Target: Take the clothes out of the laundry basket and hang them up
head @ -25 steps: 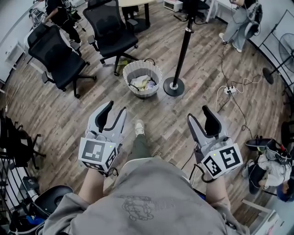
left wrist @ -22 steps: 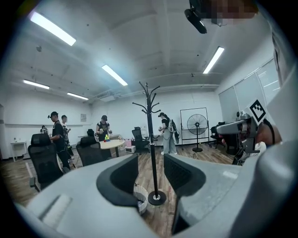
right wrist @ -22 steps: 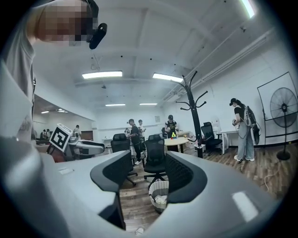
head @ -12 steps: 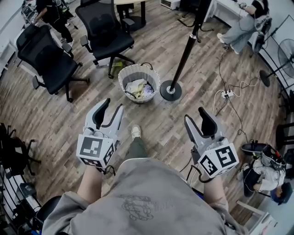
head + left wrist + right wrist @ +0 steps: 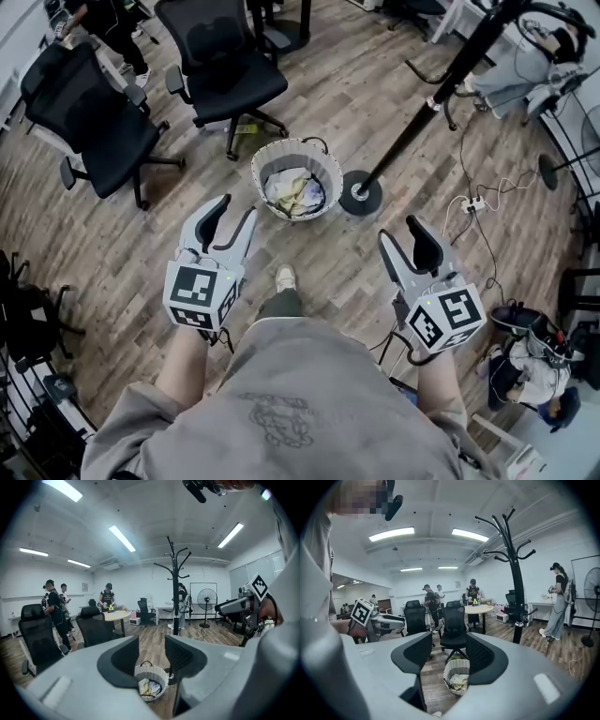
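Clothes [image 5: 296,192], pale and crumpled, are in neither gripper: my left gripper [image 5: 238,208] and right gripper [image 5: 401,230] hang open, empty. Ahead, they lie in the white ribbed round laundry basket [image 5: 264,161] on the wooden floor [image 5: 337,272], separate garments indistinguishable; beside it, a black coat stand [image 5: 403,141].

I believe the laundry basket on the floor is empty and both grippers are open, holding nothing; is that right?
Not quite: the laundry basket holds clothes, as the head view shows. The left gripper and right gripper are open, holding nothing.
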{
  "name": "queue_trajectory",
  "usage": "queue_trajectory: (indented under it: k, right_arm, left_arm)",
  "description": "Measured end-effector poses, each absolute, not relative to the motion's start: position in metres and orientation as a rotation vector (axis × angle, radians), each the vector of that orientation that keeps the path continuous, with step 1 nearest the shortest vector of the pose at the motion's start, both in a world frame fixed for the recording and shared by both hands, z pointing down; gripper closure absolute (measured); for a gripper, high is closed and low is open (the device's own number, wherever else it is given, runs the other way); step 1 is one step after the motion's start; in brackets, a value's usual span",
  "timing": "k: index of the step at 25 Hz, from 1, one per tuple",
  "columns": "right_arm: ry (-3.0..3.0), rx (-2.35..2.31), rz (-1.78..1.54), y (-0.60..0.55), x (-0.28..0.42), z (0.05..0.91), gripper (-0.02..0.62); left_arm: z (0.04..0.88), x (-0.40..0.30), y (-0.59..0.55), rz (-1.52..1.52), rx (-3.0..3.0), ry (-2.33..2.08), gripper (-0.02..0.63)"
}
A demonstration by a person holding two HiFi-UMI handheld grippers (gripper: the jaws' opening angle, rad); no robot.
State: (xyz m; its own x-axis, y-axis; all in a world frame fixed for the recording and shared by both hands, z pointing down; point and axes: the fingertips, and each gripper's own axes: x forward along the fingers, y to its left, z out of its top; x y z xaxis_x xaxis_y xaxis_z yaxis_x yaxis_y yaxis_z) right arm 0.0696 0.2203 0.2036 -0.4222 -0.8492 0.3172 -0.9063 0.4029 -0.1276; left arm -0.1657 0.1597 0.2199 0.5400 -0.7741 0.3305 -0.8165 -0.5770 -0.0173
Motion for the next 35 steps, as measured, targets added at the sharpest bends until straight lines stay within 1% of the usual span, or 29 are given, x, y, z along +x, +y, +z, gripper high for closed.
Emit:
queue_trajectory:
  k: [6, 11, 20, 31, 35]
  right_arm:
    - [-2.427, 1.511, 0.438, 0.155, 0.038, 0.215, 0.357]
    - [-2.400, 1.441, 0.484, 0.126, 0.024, 0.234, 0.356]
    - [-2.401, 1.328, 0.503, 0.077, 0.034, 0.259, 0.354]
    - [-2.464, 1.011, 0.467, 0.002, 0.062, 0.280, 0.354]
    - [-2.469, 0.874, 0.431, -0.026, 0.059, 0.286, 0.354]
  left_arm:
    - [0.244, -0.188, 0.100, 0.519, 2.609, -1.311, 0.433]
    - [0.261, -0.193, 0.072, 0.538, 2.582, -1.296, 0.433]
    - [0.283, -0.187, 0.051, 0.594, 2.504, -1.332, 0.433]
    - [0.282, -0.158, 0.020, 0.577, 2.313, -1.592, 0.433]
    - [0.287, -0.159, 0.012, 0.547, 2.216, -1.676, 0.433]
